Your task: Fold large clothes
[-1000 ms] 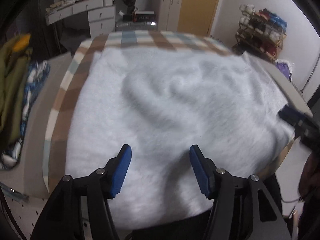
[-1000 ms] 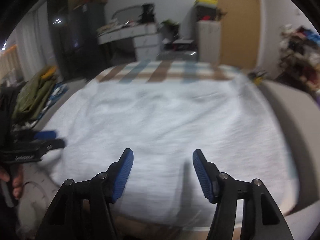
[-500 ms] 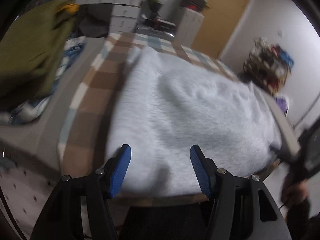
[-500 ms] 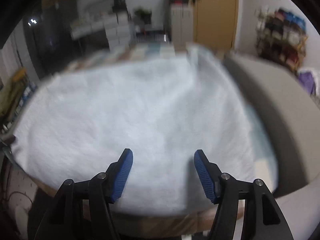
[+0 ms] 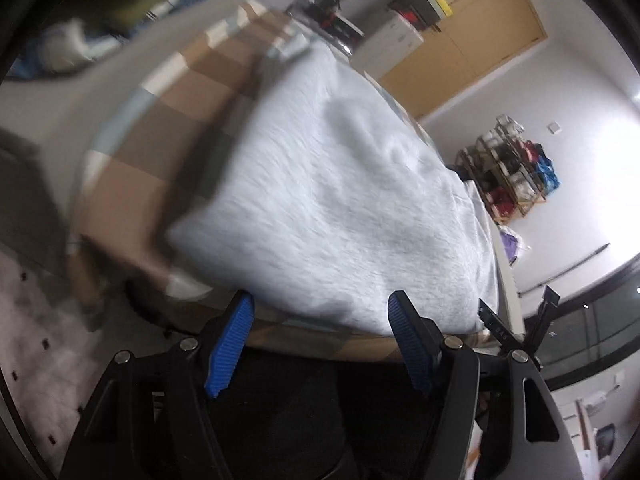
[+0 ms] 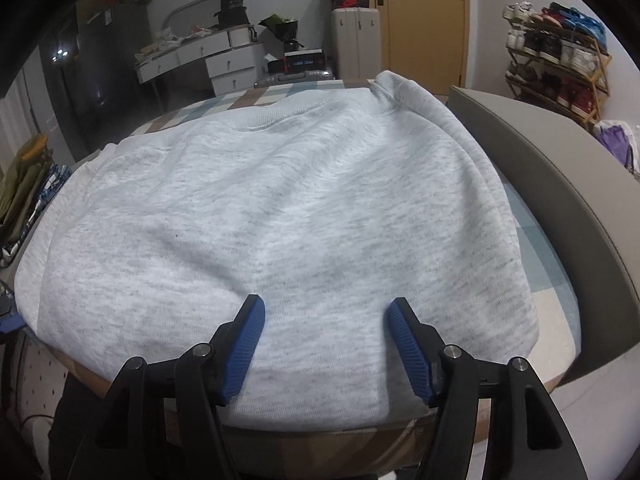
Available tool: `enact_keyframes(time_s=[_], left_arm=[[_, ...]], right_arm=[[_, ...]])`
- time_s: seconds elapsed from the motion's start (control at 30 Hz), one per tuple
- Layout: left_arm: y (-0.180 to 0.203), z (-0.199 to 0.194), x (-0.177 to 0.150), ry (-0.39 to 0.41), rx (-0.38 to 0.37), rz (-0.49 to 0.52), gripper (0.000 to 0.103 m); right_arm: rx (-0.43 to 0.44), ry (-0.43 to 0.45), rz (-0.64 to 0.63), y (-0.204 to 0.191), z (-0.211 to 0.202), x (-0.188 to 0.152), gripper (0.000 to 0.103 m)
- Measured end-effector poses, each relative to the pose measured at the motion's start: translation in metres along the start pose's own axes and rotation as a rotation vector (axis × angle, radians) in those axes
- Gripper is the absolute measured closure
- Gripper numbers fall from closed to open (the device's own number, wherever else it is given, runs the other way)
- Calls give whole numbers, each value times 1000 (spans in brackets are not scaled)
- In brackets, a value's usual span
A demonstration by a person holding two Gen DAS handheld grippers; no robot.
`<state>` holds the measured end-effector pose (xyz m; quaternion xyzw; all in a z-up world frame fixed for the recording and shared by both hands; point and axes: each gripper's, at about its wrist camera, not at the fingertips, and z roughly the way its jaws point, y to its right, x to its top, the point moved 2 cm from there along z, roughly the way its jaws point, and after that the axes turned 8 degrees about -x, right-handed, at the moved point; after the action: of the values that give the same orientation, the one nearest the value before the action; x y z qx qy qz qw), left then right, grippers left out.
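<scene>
Lying flat, the grey sweatshirt (image 6: 272, 208) covers the checked tabletop (image 5: 168, 120) up to its near edge. Right gripper (image 6: 326, 312) fingers stand apart above it; left gripper (image 5: 320, 306) fingers are opening, empty.

The sweatshirt (image 6: 272, 216) lies flat on the checked cloth (image 6: 536, 240) covering the table. A shoe rack (image 6: 556, 60) stands behind to the right, drawers (image 6: 216, 62) behind left.

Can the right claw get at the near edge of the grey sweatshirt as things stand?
Probably yes. The right claw hangs open just above the grey sweatshirt, whose near edge lies along the table rim, with nothing between them.
</scene>
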<state>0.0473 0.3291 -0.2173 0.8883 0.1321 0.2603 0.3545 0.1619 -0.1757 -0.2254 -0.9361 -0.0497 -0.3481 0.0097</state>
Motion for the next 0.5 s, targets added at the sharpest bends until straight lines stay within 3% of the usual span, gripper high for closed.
enact_keyframes(time_s=[0.2,0.4,0.5], left_arm=[[12,4,8,9,-10,-1,38],[0,11,20,14,-48,-78,38],[6,14,24,22,-27,-72,38]], right_arm=[[-6,16,2,8,-22,-11,38],[0,10,13,11,-27,-12,38],[10,-2,13,13,-28,-11,38]])
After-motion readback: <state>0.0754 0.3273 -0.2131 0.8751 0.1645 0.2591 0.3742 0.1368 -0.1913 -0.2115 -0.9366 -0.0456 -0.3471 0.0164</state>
